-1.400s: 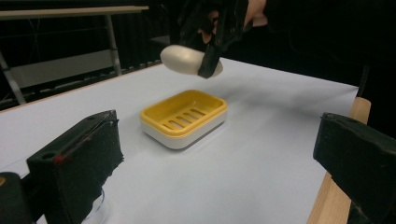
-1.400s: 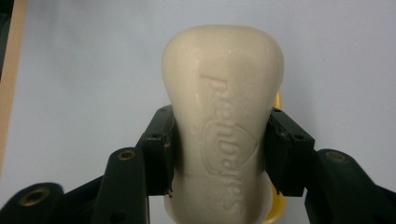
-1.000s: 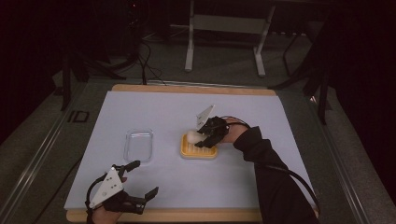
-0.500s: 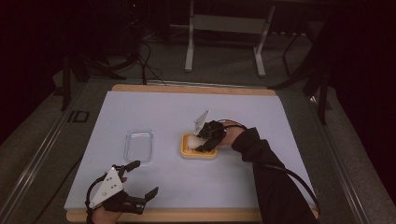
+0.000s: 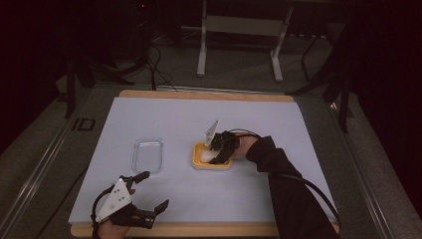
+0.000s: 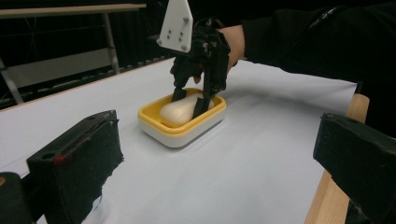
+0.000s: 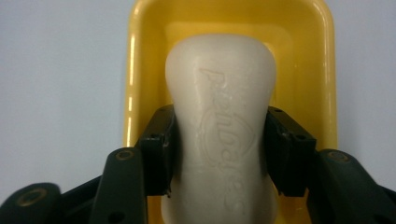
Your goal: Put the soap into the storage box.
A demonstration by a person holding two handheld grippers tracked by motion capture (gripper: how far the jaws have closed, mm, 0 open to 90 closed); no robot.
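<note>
While the right tool [image 7: 219, 154] clamps it, cream waisted soap bar [image 7: 219, 116], embossed lettering, seemingly resting in yellow dish [image 7: 322, 70].

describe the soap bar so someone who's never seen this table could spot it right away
On the white-covered table, find the yellow soap dish right of centre, beside a clear plastic lid. The soap bar lies inside it, between the jaws of the right hand-held gripper. It is cream-white, waisted, with raised lettering, the only opaque pale lump there.

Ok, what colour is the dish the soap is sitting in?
Yellow inside and on the rim, white outer base. The dish shows best in the left gripper view, soap inside.
</note>
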